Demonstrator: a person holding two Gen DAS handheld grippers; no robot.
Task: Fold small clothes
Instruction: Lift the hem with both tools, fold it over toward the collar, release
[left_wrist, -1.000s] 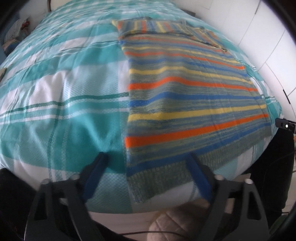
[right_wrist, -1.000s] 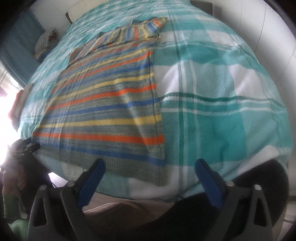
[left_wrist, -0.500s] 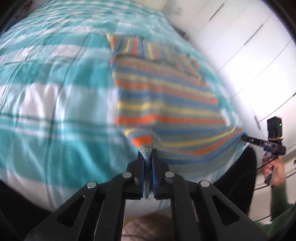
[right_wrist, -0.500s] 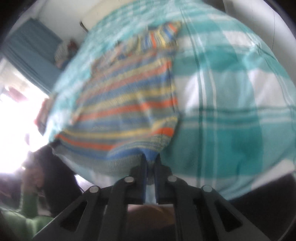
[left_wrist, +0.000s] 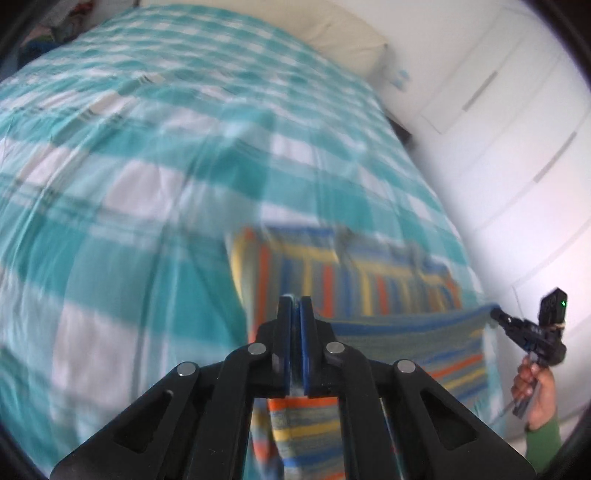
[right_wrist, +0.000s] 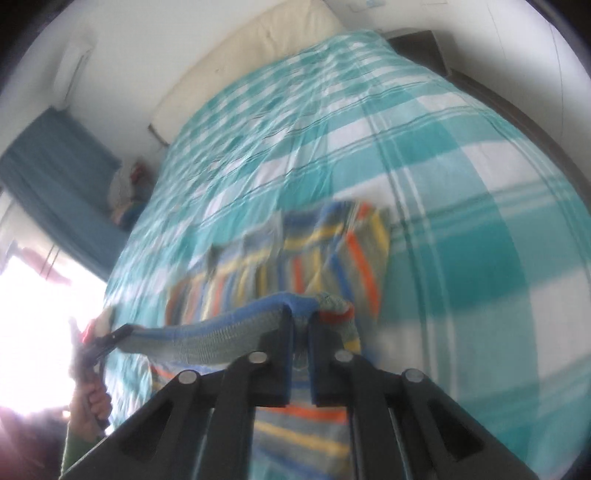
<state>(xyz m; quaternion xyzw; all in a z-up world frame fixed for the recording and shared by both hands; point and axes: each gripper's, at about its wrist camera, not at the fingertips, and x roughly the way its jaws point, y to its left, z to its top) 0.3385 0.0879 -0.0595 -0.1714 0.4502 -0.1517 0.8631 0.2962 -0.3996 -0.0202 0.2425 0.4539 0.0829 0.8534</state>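
A striped knit garment (left_wrist: 369, 280) in orange, yellow, blue and grey-green lies on the bed, its near hem lifted and stretched taut between both grippers. My left gripper (left_wrist: 295, 306) is shut on the hem's left corner. At the far right of the left wrist view the right gripper (left_wrist: 496, 314) pinches the other corner, held by a hand in a green sleeve. In the right wrist view my right gripper (right_wrist: 301, 314) is shut on the garment (right_wrist: 314, 258), with the left gripper (right_wrist: 123, 332) at the far left. The folded-over part hangs below the fingers.
A turquoise and white checked bedspread (left_wrist: 147, 184) covers the bed. A cream headboard (left_wrist: 340, 33) stands at the far end, white wardrobe doors (left_wrist: 517, 129) along one side. A blue curtain (right_wrist: 55, 184) and bright window are on the other side.
Both grippers went from open at the garment's near hem to shut on its corners, then carried the hem up and forward over the garment toward the far end.
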